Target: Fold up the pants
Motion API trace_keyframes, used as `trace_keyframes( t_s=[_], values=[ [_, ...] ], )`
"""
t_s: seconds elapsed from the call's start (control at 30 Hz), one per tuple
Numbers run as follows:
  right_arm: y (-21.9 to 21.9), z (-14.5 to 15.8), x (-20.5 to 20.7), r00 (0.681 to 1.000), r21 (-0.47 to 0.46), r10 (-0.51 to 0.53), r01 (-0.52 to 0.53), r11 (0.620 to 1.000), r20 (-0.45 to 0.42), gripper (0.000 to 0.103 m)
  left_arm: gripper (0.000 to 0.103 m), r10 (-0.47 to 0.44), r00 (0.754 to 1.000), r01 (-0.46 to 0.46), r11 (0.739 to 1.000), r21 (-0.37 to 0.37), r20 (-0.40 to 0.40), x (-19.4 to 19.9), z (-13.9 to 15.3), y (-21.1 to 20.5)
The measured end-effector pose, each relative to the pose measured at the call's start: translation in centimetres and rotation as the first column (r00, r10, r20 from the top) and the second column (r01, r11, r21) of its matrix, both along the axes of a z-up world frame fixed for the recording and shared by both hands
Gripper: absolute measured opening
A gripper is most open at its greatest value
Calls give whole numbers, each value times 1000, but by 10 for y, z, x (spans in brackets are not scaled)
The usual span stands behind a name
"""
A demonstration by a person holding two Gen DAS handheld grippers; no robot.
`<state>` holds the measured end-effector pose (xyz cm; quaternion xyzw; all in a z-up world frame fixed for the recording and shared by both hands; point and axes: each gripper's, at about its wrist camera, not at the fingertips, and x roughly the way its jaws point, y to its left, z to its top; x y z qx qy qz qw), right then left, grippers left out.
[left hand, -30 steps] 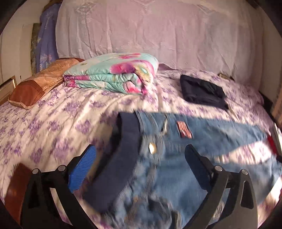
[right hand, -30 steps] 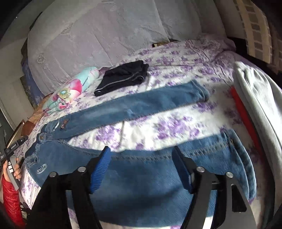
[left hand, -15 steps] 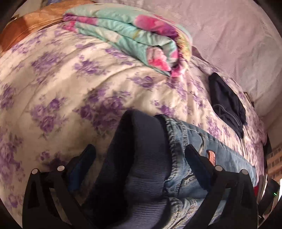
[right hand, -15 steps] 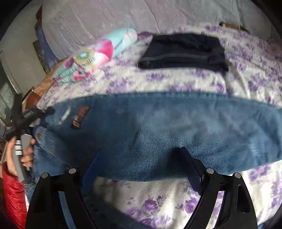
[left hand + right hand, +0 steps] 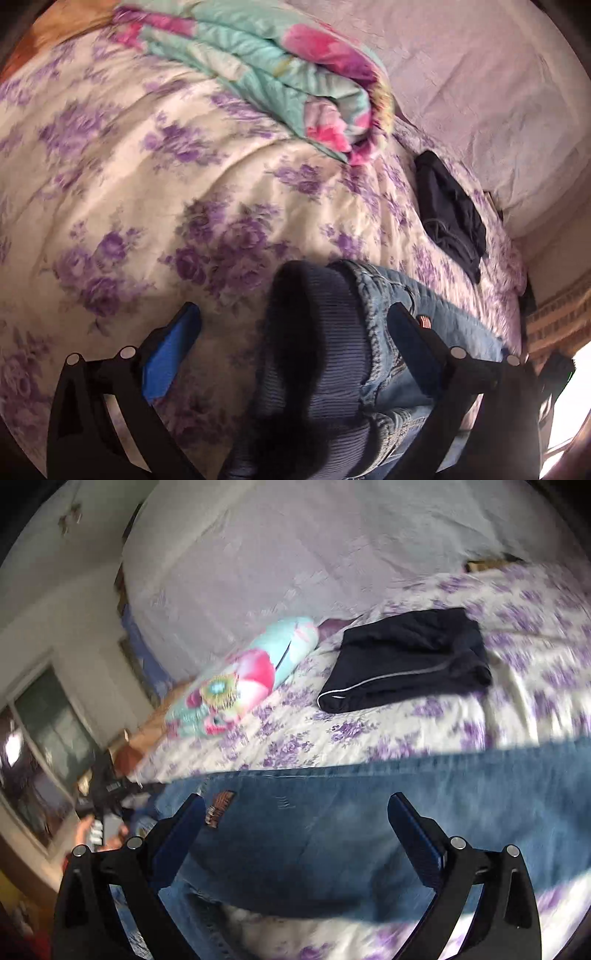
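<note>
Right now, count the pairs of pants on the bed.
2: the blue jeans spread across the near side under both grippers, and dark folded pants farther back near the floral quilt. Others may lie out of view.

A folded floral quilt (image 5: 295,77) and dark folded garment (image 5: 406,661) are seen on the purple-flowered bed (image 5: 147,177).

Ahead of my left gripper (image 5: 291,343) bare purple-flowered bedsheet (image 5: 155,177), folded turquoise-and-pink floral quilt (image 5: 288,74) blocking farther back, folded dark navy garment (image 5: 406,661) lying beyond the blue denim jeans (image 5: 369,812)
</note>
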<state>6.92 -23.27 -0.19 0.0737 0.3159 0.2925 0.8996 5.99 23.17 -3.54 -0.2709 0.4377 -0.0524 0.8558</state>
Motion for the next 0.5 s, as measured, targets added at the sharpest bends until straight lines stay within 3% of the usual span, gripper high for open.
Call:
trace_keyframes(
  t_s=[0.1, 0.17, 0.3, 0.37, 0.43, 0.47, 0.5],
  values=[
    [21, 3, 35, 998, -208, 56, -60, 976, -24, 100, 98, -88, 995, 86, 995, 41, 39, 4, 5, -17],
    [35, -2, 52, 992, -288, 122, -128, 949, -40, 99, 98, -141, 988, 137, 988, 67, 63, 6, 8, -26],
    [63, -22, 72, 970, -439, 242, -221, 871, -8, 99, 77, -144, 986, 133, 982, 133, 81, 9, 11, -32],
    [71, -37, 82, 960, -474, 276, -264, 840, -45, 99, 57, -120, 989, 110, 986, 125, 83, 10, 10, -25],
    [75, -52, 92, 953, -468, 286, -300, 831, -102, 97, 51, -99, 991, 92, 992, 88, 85, 13, 8, -18],
    [72, -54, 93, 954, -442, 281, -298, 846, -104, 97, 48, -96, 991, 89, 993, 81, 89, 13, 8, -16],
    [71, -53, 91, 953, -433, 286, -299, 850, -96, 89, 46, -98, 991, 90, 992, 89, 94, 13, 9, -17]
  ],
)
